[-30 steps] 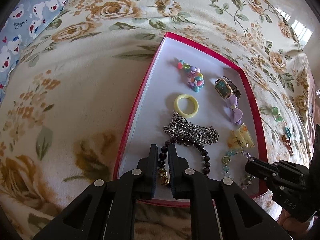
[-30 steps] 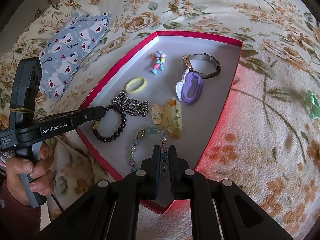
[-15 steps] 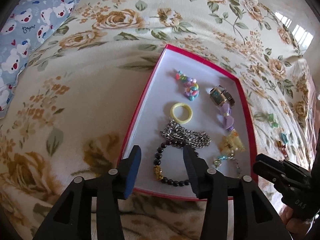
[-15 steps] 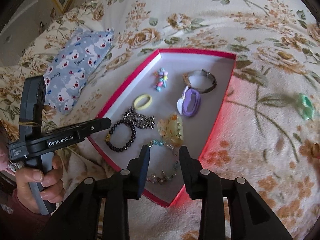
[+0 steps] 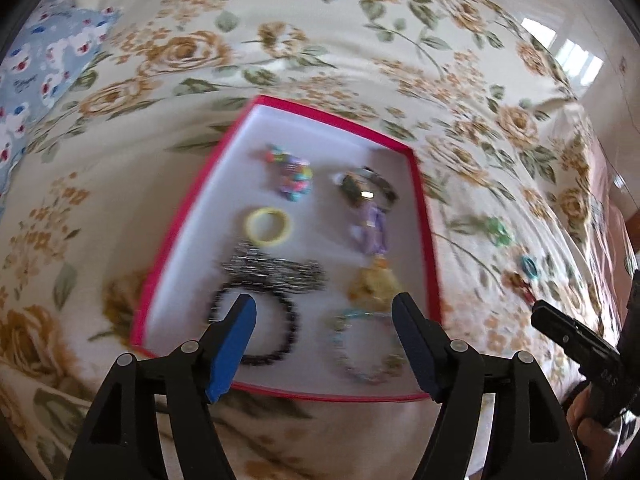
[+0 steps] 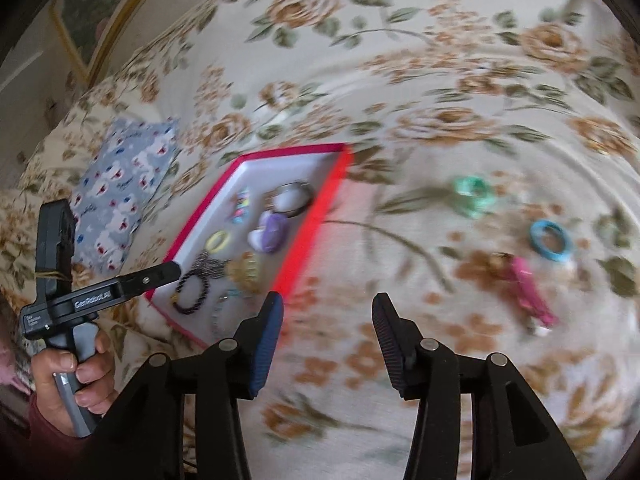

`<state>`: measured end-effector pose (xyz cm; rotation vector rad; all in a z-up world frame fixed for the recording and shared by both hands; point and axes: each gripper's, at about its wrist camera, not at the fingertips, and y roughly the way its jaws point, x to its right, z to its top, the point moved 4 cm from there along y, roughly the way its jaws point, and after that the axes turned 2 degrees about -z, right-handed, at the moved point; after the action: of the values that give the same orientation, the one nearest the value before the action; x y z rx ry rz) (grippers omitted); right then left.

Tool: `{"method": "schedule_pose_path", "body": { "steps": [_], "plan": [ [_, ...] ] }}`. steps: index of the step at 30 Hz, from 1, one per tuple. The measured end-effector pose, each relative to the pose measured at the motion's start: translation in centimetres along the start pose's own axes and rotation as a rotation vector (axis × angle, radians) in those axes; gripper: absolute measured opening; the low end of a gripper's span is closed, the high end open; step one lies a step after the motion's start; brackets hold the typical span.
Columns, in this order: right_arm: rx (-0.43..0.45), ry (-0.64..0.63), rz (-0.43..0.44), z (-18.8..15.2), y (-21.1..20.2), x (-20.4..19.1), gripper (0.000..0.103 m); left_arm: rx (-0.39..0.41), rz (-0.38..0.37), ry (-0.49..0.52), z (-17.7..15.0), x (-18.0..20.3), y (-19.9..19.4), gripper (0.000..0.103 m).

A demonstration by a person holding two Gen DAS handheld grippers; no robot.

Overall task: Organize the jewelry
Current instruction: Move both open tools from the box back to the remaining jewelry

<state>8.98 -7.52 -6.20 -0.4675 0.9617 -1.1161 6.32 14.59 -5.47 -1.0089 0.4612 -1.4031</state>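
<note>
A red-rimmed tray (image 5: 423, 216) with a white floor lies on the floral bedspread; it also shows in the right wrist view (image 6: 316, 220). In it lie a black bead bracelet (image 5: 256, 330), a silver chain (image 5: 276, 274), a yellow ring (image 5: 268, 226), a colourful bead cluster (image 5: 292, 178), a watch (image 5: 364, 190), a purple bow (image 5: 370, 228), an amber claw clip (image 5: 374, 286) and a pale bead bracelet (image 5: 362, 354). My left gripper (image 5: 324, 314) is open and empty above the tray's near end. My right gripper (image 6: 326, 310) is open and empty over the bedspread, right of the tray.
On the bedspread right of the tray lie a green hair tie (image 6: 474, 196), a blue ring (image 6: 552, 240) and a pink clip (image 6: 528, 288). A blue bear-print pillow (image 6: 120, 196) lies left of the tray. A framed picture (image 6: 92, 12) stands at the far left.
Both grippers opened, releasing the black bead bracelet and the pale bead bracelet into the tray, then pulled back. The right gripper has swung right, away from the tray. Both views are motion-blurred.
</note>
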Motion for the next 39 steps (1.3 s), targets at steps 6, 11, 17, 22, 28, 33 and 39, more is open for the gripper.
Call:
{"method": "schedule_pose_path", "body": {
  "steps": [6, 11, 17, 22, 28, 33, 39],
  "plan": [
    [0.033, 0.073, -0.067, -0.5, -2.6, 4.6, 0.049, -0.028, -0.043, 0.066, 0.1, 3.5, 1.3, 0.071],
    [0.059, 0.115, -0.105, -0.7, -4.3, 7.3, 0.049, -0.045, -0.064, 0.113, 0.5, 5.7, 2.3, 0.071],
    [0.072, 0.124, -0.132, -0.5, -5.2, 9.5, 0.049, -0.062, -0.084, 0.166, 1.5, 8.7, 3.8, 0.071],
    [0.074, 0.121, -0.135, -0.2, -5.3, 10.6, 0.049, -0.070, -0.090, 0.199, 2.8, 10.6, 5.3, 0.071],
    [0.081, 0.146, -0.155, 0.6, -4.8, 12.1, 0.049, -0.087, -0.093, 0.231, 3.9, 12.9, 7.6, 0.071],
    [0.068, 0.154, -0.165, 1.2, -3.9, 13.1, 0.049, -0.102, -0.100, 0.245, 4.9, 14.7, 9.9, 0.071],
    [0.057, 0.173, -0.202, 2.0, -3.0, 14.5, 0.048, -0.124, -0.120, 0.242, 6.5, 16.6, 13.2, 0.071]
  ]
}}
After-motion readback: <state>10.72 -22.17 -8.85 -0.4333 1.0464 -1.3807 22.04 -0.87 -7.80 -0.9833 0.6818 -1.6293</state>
